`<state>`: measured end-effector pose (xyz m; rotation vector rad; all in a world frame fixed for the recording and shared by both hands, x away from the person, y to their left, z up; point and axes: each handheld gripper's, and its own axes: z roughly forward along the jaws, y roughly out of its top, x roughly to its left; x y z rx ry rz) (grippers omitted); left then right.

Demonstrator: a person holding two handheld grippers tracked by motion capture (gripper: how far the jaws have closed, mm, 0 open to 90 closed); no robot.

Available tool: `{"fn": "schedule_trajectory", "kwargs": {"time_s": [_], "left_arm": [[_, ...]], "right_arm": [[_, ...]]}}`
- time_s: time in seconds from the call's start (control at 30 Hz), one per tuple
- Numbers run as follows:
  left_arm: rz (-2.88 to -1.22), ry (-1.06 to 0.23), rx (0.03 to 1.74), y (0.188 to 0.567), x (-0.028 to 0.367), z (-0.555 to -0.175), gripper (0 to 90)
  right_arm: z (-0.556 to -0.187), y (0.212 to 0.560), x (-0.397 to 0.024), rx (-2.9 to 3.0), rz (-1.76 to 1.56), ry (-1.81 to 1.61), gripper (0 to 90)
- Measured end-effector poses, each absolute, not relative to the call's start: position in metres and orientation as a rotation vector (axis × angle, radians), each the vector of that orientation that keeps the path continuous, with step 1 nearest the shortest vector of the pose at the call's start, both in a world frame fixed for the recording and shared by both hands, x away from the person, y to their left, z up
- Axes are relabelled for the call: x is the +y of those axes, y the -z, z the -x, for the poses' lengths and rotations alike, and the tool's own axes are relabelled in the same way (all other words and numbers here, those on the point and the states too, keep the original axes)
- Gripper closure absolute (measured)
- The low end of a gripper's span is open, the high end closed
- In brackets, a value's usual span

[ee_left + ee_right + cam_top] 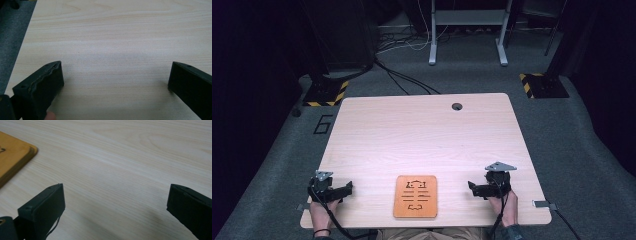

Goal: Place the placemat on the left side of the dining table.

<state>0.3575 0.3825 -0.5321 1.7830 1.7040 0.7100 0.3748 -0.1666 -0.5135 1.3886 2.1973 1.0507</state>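
Down at the near edge of the table (422,130), an orange board (415,196) lies flat at about 6 o'clock, between the two grippers and touching neither. Its top carries dark cut-out marks, too small in the high view to read. The left gripper (343,190) rests at roughly 8 o'clock, just beside the table's left edge, held by a hand (323,210) whose forearm is cut off by the frame's bottom. In the left gripper view its jaws stand wide apart over bare wood with nothing between them; both are cropped at the bottom, and a fingertip (51,115) peeks in beside the left jaw. The right gripper (477,188) sits at about 4 o'clock, pointing toward the board, its cable trailing off past the hand. Its jaws are likewise spread wide and hold nothing; in the right gripper view one rounded corner of the board (15,155) juts in at 10 o'clock, the rest lying outside the picture. Beyond the table, at 12 o'clock, the floor falls into darkness where little can be made out.
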Motion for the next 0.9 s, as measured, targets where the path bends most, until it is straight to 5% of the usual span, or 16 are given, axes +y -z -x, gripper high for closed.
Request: {"fn": "schedule_trajectory", "kwargs": {"time_s": [0.9], "left_arm": [[-1.782,-0.710,1.705,0.532,0.383,-0.357,0.0]], "right_arm": [[-0.364,0.500,-0.098,2.350,-1.241,-1.132,3.2]]}}
